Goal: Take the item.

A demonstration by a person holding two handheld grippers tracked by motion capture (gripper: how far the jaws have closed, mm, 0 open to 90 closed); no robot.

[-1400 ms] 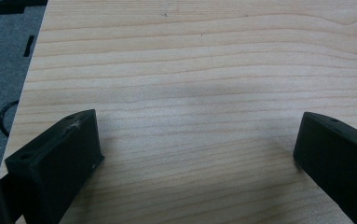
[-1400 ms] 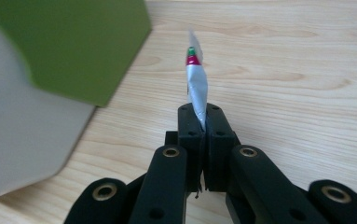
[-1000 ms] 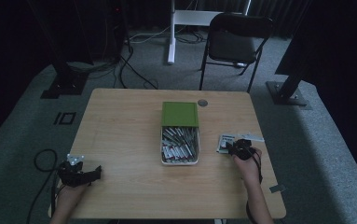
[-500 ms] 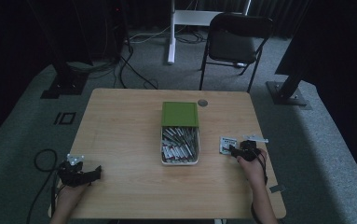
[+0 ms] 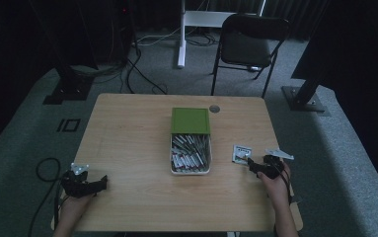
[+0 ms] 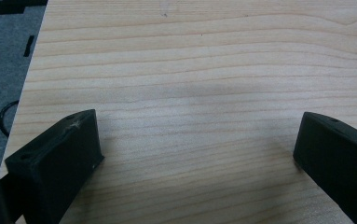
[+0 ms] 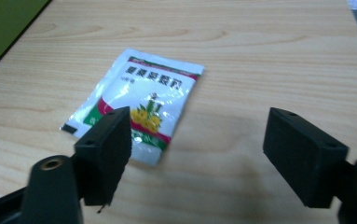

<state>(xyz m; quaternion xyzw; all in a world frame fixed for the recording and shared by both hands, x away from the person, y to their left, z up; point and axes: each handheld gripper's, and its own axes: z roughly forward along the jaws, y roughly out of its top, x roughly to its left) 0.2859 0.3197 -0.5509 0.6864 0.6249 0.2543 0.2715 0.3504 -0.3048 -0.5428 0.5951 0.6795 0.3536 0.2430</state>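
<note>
A white sachet [image 7: 141,102] with red, green and yellow print lies flat on the wooden table [image 5: 127,133]; in the high view the sachet [image 5: 241,153] sits right of the box. My right gripper [image 7: 197,149] hovers just behind it, open, its left jaw over the sachet's near edge; from above the right gripper [image 5: 255,167] is held in a hand near the table's right side. An open white box [image 5: 190,154] holds several sachets, and its green lid [image 5: 190,120] stands open behind. My left gripper [image 6: 192,158] is open over bare wood; from above the left gripper [image 5: 97,183] is at the front left.
A small round grommet [image 5: 214,108] is set in the table behind the lid. A black folding chair [image 5: 248,44] and stand bases sit on the carpet beyond the table. A cable [image 5: 43,177] loops off the table's left front corner.
My right gripper has drawn back toward the table's front, away from the sachet, which now lies free on the wood. The left gripper has stayed put.
</note>
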